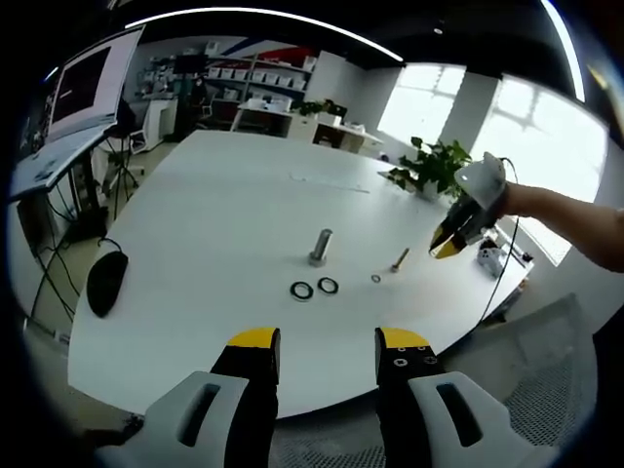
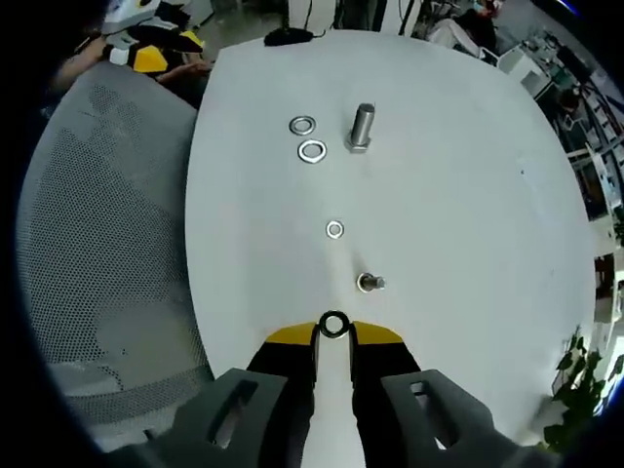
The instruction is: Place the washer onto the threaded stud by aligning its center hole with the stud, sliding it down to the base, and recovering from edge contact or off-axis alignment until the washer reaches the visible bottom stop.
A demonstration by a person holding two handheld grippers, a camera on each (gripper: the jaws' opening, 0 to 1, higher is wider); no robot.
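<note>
Left gripper: seen at 6 o'clock of the left gripper view, jaws spread wide apart, nothing between them.
Mouse: a dark mouse lies on the white table at 9 o'clock of the left gripper view.
Large washers: two dark rings lie side by side on the table, just beside the large bolt, toward 6 o'clock from it.
Large bolt: stands upright on its head near the middle of the table.
Small washer: lies flat, near the stud, toward 8 o'clock from it.
Threaded stud: a small stud is seen on the table at 3 o'clock from the large bolt; in the right gripper view it is just beyond the jaw tips.
Right gripper: held by a hand above the table edge at 3 o'clock of the left gripper view.
Held washer: pinched at the yellow tips of the right gripper, whose jaws are closed on its edge; it is held near the stud, apart from it, toward 7 o'clock.
Chair: grey mesh at 9 o'clock of the right gripper view.
</note>
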